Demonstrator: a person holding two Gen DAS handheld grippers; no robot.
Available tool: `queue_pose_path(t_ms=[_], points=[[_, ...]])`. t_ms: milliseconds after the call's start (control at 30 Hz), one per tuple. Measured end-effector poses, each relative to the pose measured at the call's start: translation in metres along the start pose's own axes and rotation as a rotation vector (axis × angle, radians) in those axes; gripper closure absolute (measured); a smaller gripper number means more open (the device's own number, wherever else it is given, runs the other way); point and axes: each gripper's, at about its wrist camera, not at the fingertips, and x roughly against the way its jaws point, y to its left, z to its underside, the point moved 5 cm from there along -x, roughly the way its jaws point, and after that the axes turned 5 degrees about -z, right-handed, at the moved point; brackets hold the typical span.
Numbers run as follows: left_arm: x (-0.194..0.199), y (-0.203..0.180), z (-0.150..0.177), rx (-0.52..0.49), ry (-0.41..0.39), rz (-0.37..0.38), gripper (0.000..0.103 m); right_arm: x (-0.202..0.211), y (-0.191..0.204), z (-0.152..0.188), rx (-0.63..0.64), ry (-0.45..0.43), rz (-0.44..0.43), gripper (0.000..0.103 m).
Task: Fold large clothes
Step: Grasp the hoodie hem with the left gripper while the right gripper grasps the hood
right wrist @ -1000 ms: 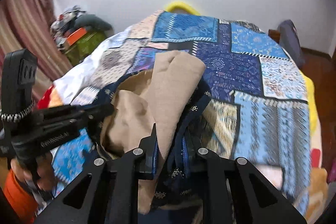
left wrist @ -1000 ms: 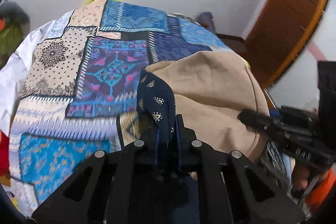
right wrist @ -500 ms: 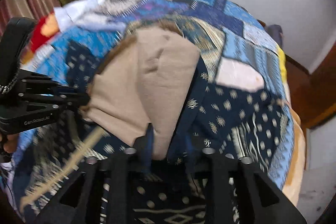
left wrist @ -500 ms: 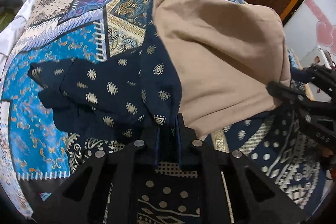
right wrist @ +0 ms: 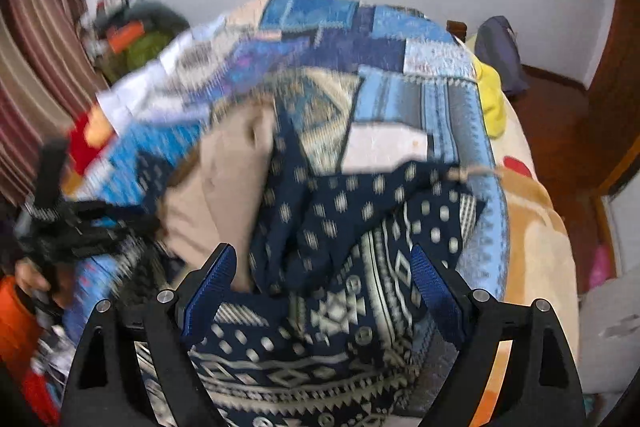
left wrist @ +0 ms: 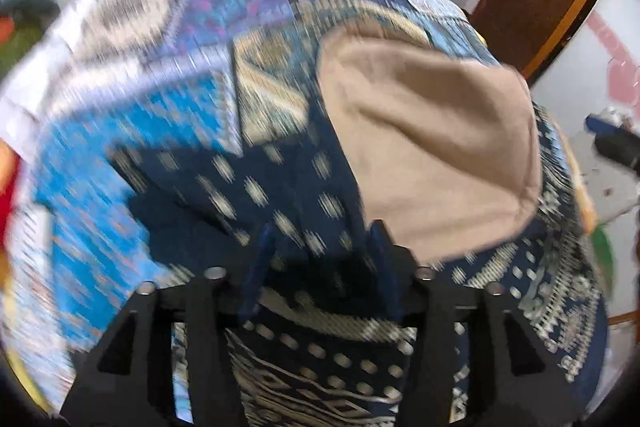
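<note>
A white-walled room holds a bed [right wrist: 532, 227] covered with a blue patchwork quilt [right wrist: 404, 99]. On the quilt lies the navy garment [right wrist: 344, 211] with pale dots and a beige lining [left wrist: 432, 131] turned up, the beige part to the left of the dotted part in the right wrist view. The left gripper [left wrist: 320, 243] has just been opening its jaws; the dotted cloth sits between them, but the pads do not press it. The right gripper [right wrist: 320, 267] has also just been opening, its jaws now wide apart over the garment's patterned border, holding nothing.
</note>
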Motion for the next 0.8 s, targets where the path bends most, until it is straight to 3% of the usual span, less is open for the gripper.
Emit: queue_pose_path(t_ms=[200, 300, 367, 467, 567, 600, 700, 800], points=[[0.002, 0.006, -0.053, -0.009, -0.082, -0.050, 0.028, -0.028, 0.009, -0.061, -0.031, -0.030, -0.072, 0.016], [-0.021, 0.006, -0.075, -0.005, -0.065, -0.052, 0.028, -0.069, 0.010, -0.081, -0.053, 0.006, -0.089, 0.016], [-0.045, 0.006, -0.087, 0.007, -0.037, -0.050, 0.028, -0.099, 0.010, -0.087, -0.088, 0.055, -0.129, 0.019], [-0.079, 0.005, -0.095, 0.029, 0.008, -0.028, 0.028, -0.142, 0.007, -0.089, -0.147, 0.132, -0.180, 0.036], [-0.104, 0.000, -0.099, 0.041, 0.056, 0.007, 0.047, -0.179, 0.003, -0.085, -0.167, 0.196, -0.190, 0.054], [-0.107, -0.002, -0.098, 0.043, 0.060, 0.023, 0.060, -0.185, 0.002, -0.083, -0.170, 0.204, -0.193, 0.066], [-0.104, -0.011, -0.098, 0.034, 0.034, 0.058, 0.097, -0.189, 0.008, -0.081, -0.137, 0.190, -0.219, 0.086], [-0.086, -0.017, -0.095, 0.007, -0.012, 0.015, 0.097, -0.175, 0.016, -0.081, -0.118, 0.148, -0.228, 0.092]])
